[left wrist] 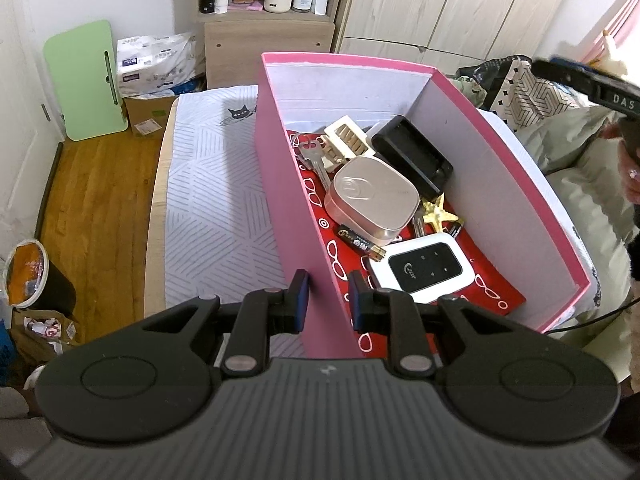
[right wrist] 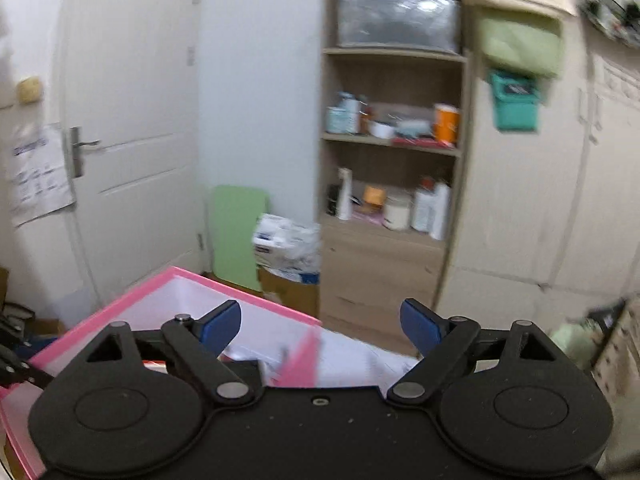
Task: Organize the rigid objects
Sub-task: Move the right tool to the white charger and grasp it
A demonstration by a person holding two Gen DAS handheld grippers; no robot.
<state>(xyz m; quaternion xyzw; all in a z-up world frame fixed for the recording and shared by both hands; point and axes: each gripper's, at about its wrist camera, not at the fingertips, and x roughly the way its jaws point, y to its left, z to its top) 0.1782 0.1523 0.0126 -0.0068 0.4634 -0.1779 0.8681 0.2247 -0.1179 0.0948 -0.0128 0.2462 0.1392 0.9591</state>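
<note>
A pink box (left wrist: 280, 184) stands on the bed and holds a silver tin (left wrist: 370, 196), a black charger (left wrist: 412, 154), a white pocket router (left wrist: 426, 270), keys (left wrist: 316, 160), a white case (left wrist: 346, 138), a gold star (left wrist: 438, 210) and a battery (left wrist: 358, 242). My left gripper (left wrist: 328, 300) is shut on the box's near left wall, one finger on each side. My right gripper (right wrist: 320, 324) is open and empty, raised above the pink box (right wrist: 168, 280) and facing the shelves. The view is blurred.
The bed's patterned sheet (left wrist: 216, 200) lies left of the box, with wooden floor (left wrist: 96, 200) beyond. A green board (left wrist: 86, 80), packages (left wrist: 156, 64) and a shelf unit (right wrist: 392, 160) stand at the wall. Bedding (left wrist: 568, 160) lies to the right. A bin (left wrist: 36, 276) stands on the floor.
</note>
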